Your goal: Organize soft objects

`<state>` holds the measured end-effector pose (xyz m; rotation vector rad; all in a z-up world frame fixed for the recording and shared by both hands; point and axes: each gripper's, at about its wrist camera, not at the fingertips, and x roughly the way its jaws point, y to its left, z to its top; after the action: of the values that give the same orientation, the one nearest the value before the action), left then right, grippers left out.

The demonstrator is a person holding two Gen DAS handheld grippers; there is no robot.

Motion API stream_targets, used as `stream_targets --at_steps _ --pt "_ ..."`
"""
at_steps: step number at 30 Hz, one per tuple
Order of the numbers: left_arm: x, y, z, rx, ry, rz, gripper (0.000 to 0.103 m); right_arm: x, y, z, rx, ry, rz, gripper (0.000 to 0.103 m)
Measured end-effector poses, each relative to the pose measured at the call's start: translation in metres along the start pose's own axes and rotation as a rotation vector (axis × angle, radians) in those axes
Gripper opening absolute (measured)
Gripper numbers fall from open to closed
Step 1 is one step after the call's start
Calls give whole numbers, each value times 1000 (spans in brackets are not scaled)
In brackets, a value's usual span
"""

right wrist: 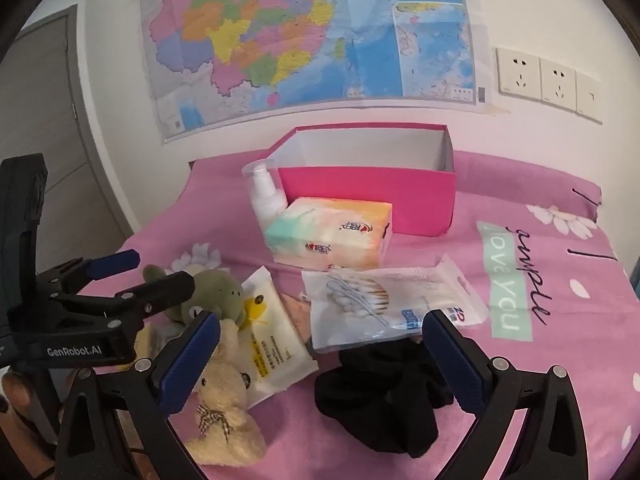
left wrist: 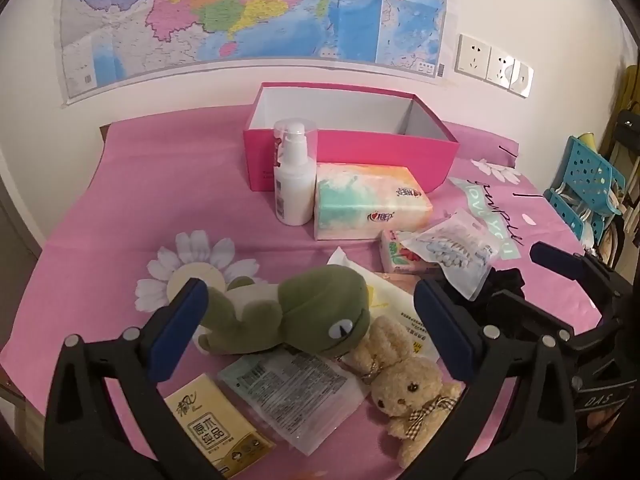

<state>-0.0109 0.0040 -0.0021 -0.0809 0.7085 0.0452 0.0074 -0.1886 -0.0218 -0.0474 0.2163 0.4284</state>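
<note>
The green frog plush [left wrist: 304, 316] lies on its side near the front edge of the pink bedsheet [left wrist: 120, 200], its long body running left to right, head pointing right at the tan teddy bear [left wrist: 408, 396]. My left gripper [left wrist: 308, 332] hangs wide open above it. My right gripper [right wrist: 320, 356] hangs wide open over the black cloth [right wrist: 384, 400], holding nothing.

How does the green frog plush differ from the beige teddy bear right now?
The green frog plush is clearly bigger than the beige teddy bear. The frog is plain green with a white eye patch; the bear wears a checked bow. The frog lies farther from the left gripper camera, the bear nearer. Both are soft toys lying on the pink cloth.
</note>
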Motion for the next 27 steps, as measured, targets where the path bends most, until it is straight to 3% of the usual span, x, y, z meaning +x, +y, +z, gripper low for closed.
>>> stream_targets --at_steps 27 --pt "-2 1 -7 2 -3 9 103 8 8 -5 24 2 33 103"
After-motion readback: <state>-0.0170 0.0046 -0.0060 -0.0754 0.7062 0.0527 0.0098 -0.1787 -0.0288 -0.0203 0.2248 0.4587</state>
